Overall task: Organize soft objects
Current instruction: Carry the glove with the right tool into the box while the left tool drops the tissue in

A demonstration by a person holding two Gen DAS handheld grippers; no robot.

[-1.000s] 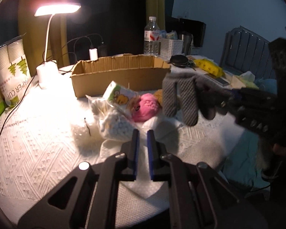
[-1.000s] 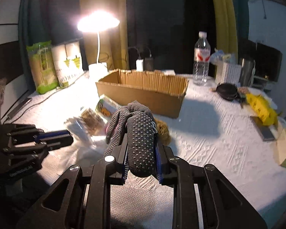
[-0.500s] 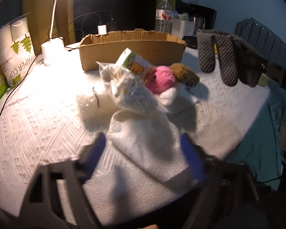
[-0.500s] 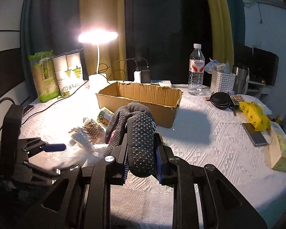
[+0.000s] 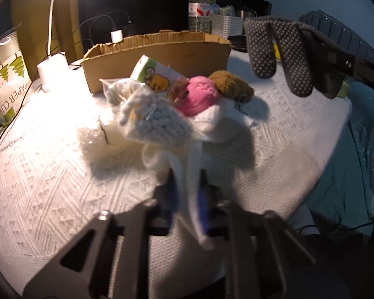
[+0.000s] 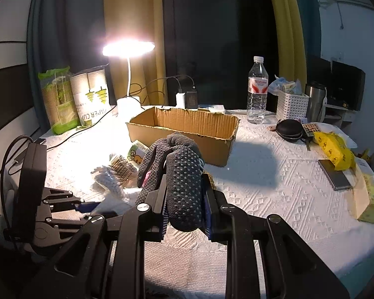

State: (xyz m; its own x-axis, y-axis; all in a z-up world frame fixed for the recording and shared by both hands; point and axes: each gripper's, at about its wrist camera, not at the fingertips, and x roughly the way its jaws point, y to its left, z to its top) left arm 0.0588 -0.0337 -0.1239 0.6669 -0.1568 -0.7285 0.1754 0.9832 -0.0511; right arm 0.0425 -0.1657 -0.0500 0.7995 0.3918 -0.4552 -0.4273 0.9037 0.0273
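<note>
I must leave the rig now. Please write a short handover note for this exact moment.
Left gripper: jaws shut on white cloth at the pile's near edge.
Right gripper: jaws shut on grey dotted glove, held above the table.
Pile beside the cardboard box: pink plush, brown plush, bag of white knit.
Done: the box appears empty.
Left: box glove, cloth and pile.

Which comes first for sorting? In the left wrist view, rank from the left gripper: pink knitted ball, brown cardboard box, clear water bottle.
1. Pink knitted ball, in the pile just ahead of the left gripper.
2. Brown cardboard box, behind the pile.
3. Clear water bottle, at the far edge.
</note>
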